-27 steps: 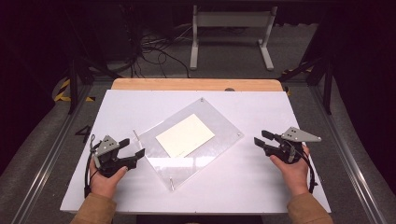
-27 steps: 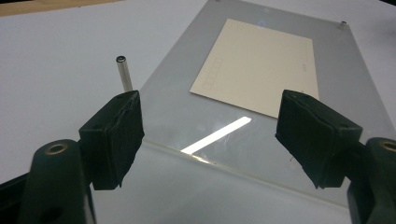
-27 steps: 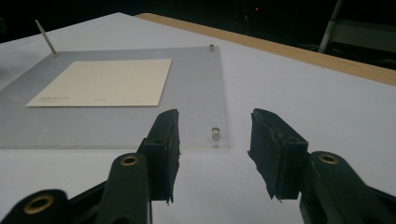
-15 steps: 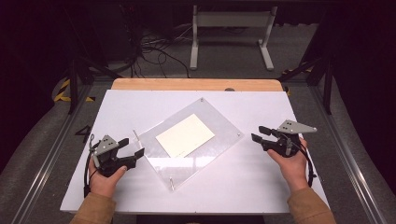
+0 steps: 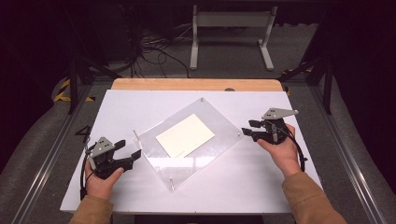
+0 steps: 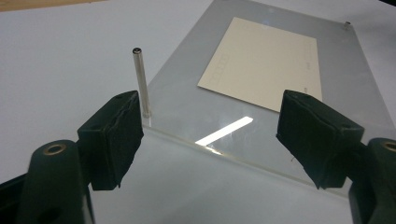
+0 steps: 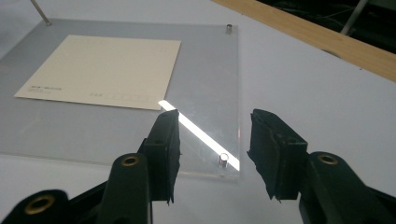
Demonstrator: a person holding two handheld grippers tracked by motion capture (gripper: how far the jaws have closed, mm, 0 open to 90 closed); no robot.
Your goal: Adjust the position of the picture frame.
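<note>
Clear acrylic plate (image 5: 191, 140) lying flat at the middle of the white table (image 5: 140, 100), turned diamond-wise, with a cream card (image 5: 185, 135) on its centre. Tall metal pin (image 6: 141, 81) standing upright at the plate's left corner; short stud (image 7: 223, 160) at the right corner. Left gripper (image 5: 128, 154) held just beside the plate's near-left edge, jaws spread wide, holding nothing. Right gripper (image 5: 248, 129) just off the plate's right corner, jaws parted about halfway, the stud in the gap ahead of them, nothing gripped. Both hands low over the table, well apart.
</note>
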